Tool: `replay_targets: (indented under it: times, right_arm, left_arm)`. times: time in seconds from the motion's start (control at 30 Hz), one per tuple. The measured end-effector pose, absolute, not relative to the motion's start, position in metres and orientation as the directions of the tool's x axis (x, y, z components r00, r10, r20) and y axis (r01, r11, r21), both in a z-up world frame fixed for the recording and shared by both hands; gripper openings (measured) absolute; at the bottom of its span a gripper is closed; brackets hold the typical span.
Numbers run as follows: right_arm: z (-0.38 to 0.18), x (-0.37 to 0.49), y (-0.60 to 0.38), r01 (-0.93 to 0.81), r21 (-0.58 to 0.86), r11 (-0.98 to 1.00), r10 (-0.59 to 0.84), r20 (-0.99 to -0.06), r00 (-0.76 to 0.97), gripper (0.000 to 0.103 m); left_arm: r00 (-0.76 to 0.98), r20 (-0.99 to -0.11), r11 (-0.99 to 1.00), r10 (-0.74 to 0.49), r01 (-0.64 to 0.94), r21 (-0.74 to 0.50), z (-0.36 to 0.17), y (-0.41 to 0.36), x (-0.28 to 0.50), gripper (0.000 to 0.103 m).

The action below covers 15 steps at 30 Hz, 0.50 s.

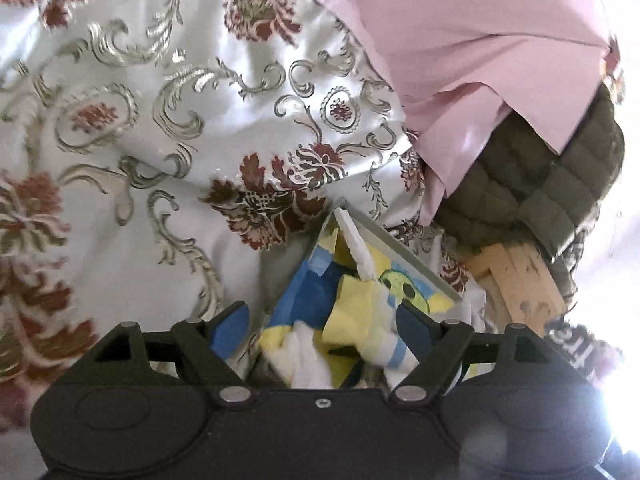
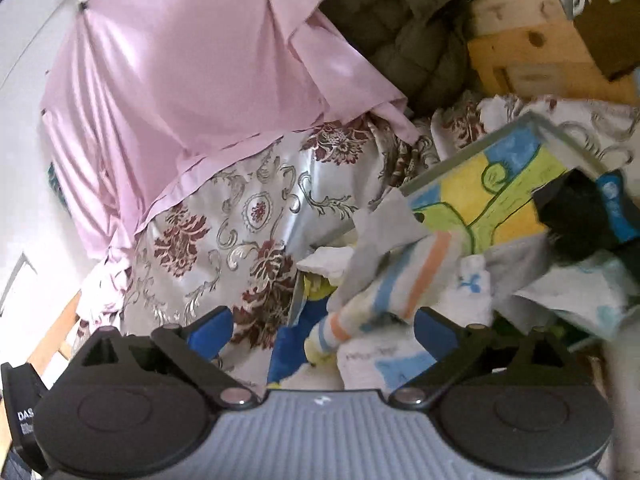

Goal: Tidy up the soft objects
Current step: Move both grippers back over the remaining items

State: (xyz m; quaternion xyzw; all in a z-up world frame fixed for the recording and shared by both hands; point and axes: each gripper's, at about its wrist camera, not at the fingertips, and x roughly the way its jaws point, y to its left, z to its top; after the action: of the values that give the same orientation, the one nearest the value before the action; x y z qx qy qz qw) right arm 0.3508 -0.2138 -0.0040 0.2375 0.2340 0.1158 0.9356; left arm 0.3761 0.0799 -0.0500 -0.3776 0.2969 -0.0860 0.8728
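A painted storage box [image 1: 404, 258], blue, yellow and green with a grey rim, stands on a floral bedspread [image 1: 192, 128] and holds small soft items. My left gripper [image 1: 320, 324] is open over the box, its blue pads on either side of a yellow and white cloth [image 1: 356, 312]. My right gripper [image 2: 322, 330] is open above the same box [image 2: 492, 196], with a striped white, orange and blue sock [image 2: 400, 280] lying between its fingers. The left gripper's black tip [image 2: 580, 216] shows in the right wrist view.
A pink sheet [image 1: 460, 40] lies over the bedspread at the back. An olive quilted jacket [image 1: 520, 184] is bunched beside a wooden crate [image 1: 520, 280]. A cardboard box [image 2: 604, 28] stands by the crate. White wall is at the left [image 2: 20, 140].
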Motion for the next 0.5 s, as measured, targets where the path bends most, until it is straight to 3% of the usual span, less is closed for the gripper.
replay_targets:
  times: [0.33,0.43,0.5]
  right_arm:
    - [0.018,0.272,-0.217,-0.164,0.374,0.913,0.307,-0.362,0.880,0.103]
    - [0.023,0.246,-0.216,-0.174,0.320,0.931,0.289,-0.361,0.887,0.103]
    - [0.025,0.229,-0.214,-0.177,0.280,0.943,0.274,-0.362,0.891,0.103]
  left_arm:
    - [0.819,-0.462,0.820,-0.339,0.016,-0.572,-0.021,0.074,0.308,0.090]
    - [0.835,-0.445,0.845,-0.324,0.044,-0.533,-0.012,0.071,0.283,0.099]
    - [0.843,-0.435,0.866,-0.316,0.069,-0.495,-0.008,0.066,0.266,0.099]
